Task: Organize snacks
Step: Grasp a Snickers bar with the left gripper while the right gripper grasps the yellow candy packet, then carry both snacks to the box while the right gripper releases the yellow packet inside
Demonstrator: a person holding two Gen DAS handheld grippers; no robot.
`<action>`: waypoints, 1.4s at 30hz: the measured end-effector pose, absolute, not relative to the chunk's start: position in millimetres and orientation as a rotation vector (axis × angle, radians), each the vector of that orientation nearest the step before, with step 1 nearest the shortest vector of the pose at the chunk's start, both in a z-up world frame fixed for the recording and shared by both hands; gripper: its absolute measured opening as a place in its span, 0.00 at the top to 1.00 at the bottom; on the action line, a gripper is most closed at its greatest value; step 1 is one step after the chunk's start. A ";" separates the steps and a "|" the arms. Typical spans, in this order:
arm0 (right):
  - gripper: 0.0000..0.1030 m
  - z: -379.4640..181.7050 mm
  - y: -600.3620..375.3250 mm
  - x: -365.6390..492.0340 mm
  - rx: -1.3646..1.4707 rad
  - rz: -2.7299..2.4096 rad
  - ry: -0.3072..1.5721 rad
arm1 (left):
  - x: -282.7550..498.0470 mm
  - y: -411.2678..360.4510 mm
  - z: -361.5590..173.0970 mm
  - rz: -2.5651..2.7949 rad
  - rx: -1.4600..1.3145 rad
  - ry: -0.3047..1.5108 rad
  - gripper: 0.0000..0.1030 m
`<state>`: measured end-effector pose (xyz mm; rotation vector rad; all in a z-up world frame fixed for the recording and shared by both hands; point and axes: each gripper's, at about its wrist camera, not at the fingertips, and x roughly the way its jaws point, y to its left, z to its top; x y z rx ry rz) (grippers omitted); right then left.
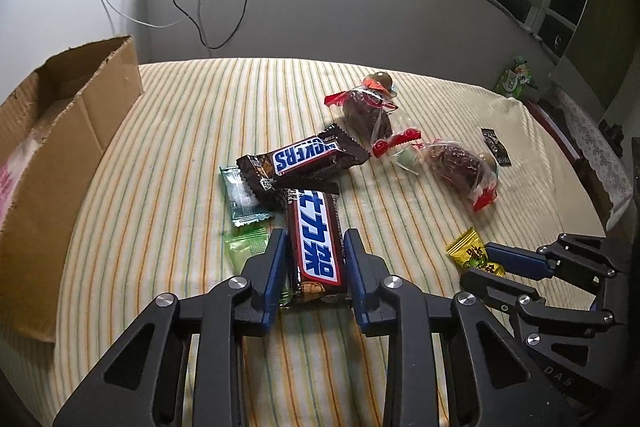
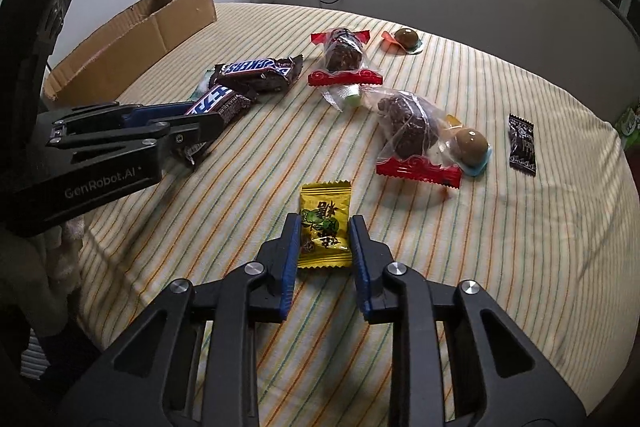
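left gripper (image 1: 316,243): bottom centre of its own view, angled down, jaws clamped | right gripper (image 2: 325,227): bottom centre of its own view, angled down, jaws clamped

The right hand-held gripper (image 2: 325,233) clamps a yellow candy packet (image 2: 325,223) (striped tablecloth (image 2: 500,247) beneath).

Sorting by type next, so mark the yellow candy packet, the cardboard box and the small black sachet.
yellow candy packet (image 2: 325,225), right wrist view, on its printed front.
cardboard box (image 1: 76,131), left wrist view, on its outer side wall.
small black sachet (image 2: 522,145), right wrist view, on its middle.
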<state>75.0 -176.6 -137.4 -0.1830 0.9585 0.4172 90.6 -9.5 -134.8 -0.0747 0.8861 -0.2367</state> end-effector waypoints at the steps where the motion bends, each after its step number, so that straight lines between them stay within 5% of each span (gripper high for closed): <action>1: 0.76 -137.4 -177.0 75.1 -0.180 0.417 0.958 | 90.1 -9.1 -134.6 -0.238 -0.077 0.885 0.73; 21: 0.76 -98.0 -170.8 77.3 -0.126 0.455 0.895 | 68.7 9.4 -97.2 -0.257 -0.142 0.790 0.74; 42: 0.76 -37.1 -40.2 118.2 -0.183 0.659 0.766 | 45.8 108.0 -65.4 -0.072 -0.205 0.686 0.74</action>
